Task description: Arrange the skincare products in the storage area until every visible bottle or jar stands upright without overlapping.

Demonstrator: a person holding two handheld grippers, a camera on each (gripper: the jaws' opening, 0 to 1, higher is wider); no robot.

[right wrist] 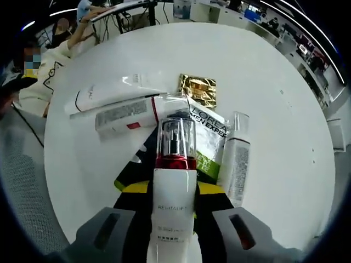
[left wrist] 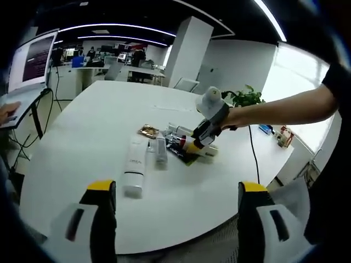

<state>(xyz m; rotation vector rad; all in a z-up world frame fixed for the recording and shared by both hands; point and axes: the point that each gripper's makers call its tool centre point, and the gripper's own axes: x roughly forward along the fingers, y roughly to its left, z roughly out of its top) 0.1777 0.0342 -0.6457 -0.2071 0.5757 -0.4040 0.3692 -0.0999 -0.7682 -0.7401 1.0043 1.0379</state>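
Office desks and monitors lie beyond the round white table. Right gripper clamps a red-collared pump bottle above the lying skincare products; left gripper gapes wide, holding nothing.

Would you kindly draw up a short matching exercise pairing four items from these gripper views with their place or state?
Items:
1. pump bottle
2. gold packet
3. white tube
4. left gripper

States:
A. lying flat at the far edge of the pile
B. open, over the table's near edge
C. held between the right gripper's jaws
D. lying on its side, leftmost in the right gripper view

Pairs: 1-C, 2-A, 3-D, 4-B
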